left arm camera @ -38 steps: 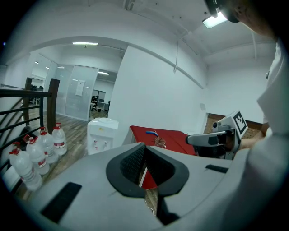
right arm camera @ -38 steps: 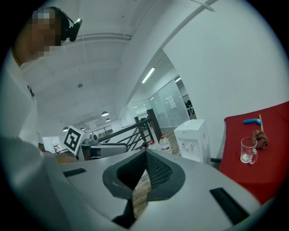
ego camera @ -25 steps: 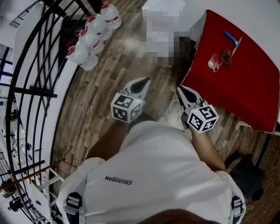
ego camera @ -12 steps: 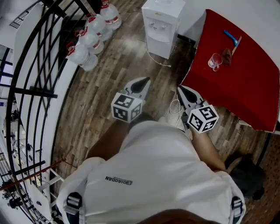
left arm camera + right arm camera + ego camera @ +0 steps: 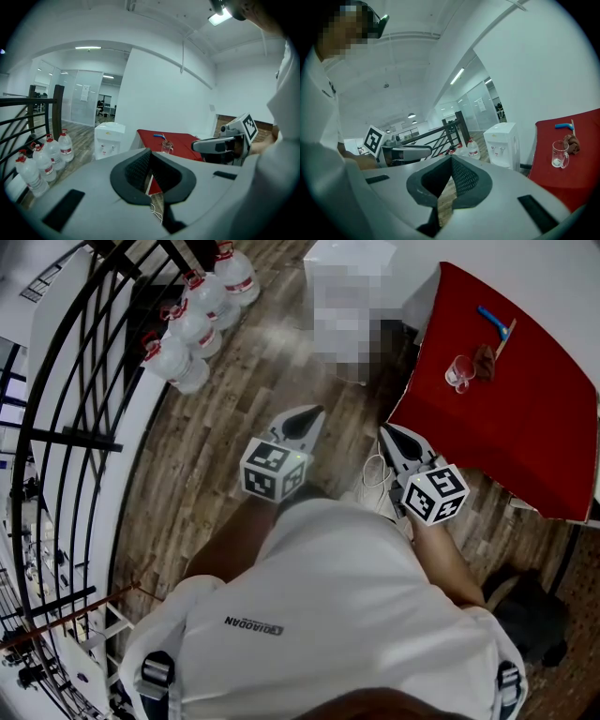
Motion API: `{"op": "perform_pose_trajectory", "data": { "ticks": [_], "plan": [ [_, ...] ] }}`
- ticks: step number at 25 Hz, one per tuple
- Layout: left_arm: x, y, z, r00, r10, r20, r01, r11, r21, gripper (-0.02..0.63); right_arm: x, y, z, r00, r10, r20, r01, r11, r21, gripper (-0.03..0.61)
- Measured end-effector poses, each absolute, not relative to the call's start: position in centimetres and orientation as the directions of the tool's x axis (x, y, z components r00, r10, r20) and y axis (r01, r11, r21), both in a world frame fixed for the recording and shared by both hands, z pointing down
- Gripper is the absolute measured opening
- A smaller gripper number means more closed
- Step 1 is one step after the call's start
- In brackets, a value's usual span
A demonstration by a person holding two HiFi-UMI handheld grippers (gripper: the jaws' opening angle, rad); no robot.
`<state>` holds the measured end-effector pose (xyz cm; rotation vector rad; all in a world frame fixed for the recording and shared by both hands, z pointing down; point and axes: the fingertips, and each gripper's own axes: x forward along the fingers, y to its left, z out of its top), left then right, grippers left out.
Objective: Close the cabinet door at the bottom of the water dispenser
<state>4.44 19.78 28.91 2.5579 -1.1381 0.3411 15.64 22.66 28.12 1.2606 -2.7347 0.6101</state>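
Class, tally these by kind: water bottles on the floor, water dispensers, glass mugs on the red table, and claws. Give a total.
Water bottles: 4
Water dispenser: 1
Glass mug: 1
Claws: 2, the left claw and the right claw
Total: 8

Lighting: bright, even light from ceiling fixtures, a lamp [image 5: 220,18] at 1 o'clock and a strip [image 5: 88,47] at 11 o'clock in the left gripper view; pale sheen on the wooden floor [image 5: 281,334] at 12 o'clock in the head view. Quality: heavy fisheye bend, black corners in both gripper views, head-view railing bars [image 5: 70,438] bowed at 9 o'clock.
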Motion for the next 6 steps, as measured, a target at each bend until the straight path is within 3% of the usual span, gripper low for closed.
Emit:
{"op": "perform_pose_trajectory", "data": {
  "ticks": [6],
  "plan": [
    [3.82, 20.2, 29.42, 0.647, -0.678, 0.349, -0.758, -0.62, 0.2, 0.0, 15.06, 22.88, 28.19, -0.667, -0.709, 0.227, -0.739, 0.592, -0.323, 0.021]
  ]
}}
